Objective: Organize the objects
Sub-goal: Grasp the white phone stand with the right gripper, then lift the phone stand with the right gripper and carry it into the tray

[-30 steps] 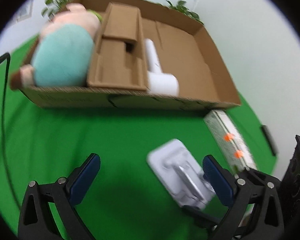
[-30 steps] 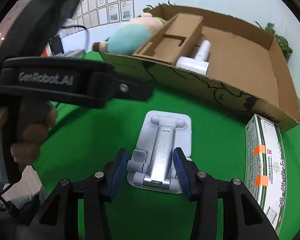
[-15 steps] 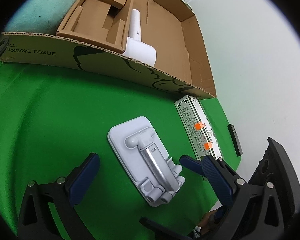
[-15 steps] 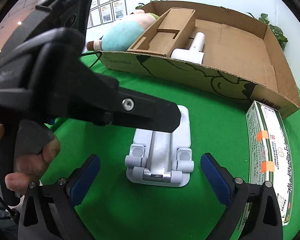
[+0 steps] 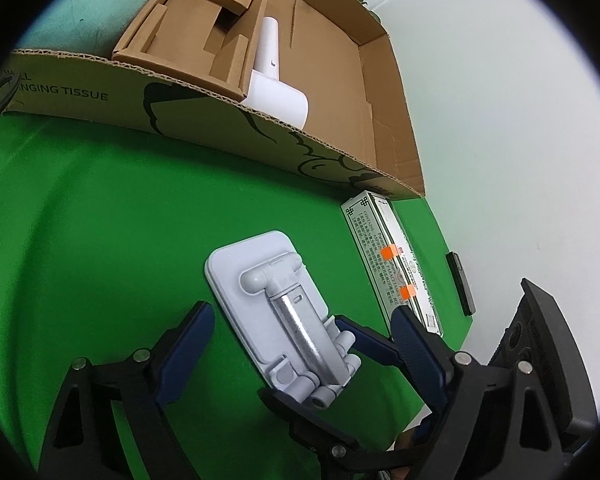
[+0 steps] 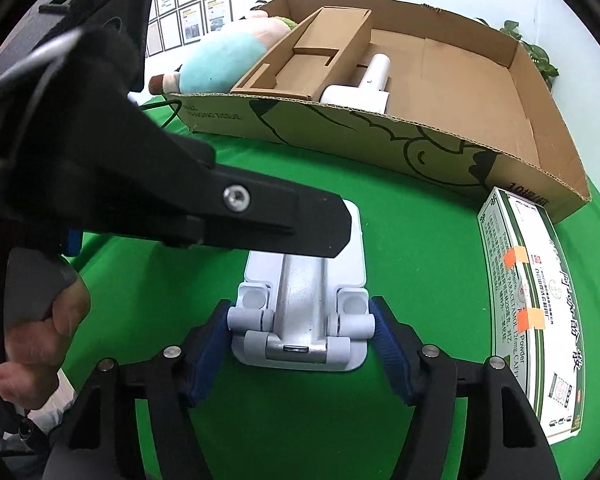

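While closing on the hinged end of the folding phone stand [image 6: 300, 300], right gripper [image 6: 300, 328] blue pads [image 6: 210, 352] flank both hinge knuckles, apparently just touching the plastic, though firm pressure cannot be confirmed. Probably chosen because that end is the narrowest, stiffest part to pinch. Left gripper [image 5: 300, 336] also narrowing, pads [image 5: 184, 346] straddling the stand's long sides with green showing on either side, so nothing held; likely poised to steady the base. Stand flat on the green cloth [image 6: 420, 240], folded, just short of the cardboard tray [image 6: 540, 152]. Inside the tray: a cardboard insert [image 6: 312, 56] and a white handheld device [image 6: 364, 88], with a plush toy [image 6: 220, 64] at the far end. Medicine carton [image 6: 528, 312] lying outside beside the tray's corner, awaiting its turn.
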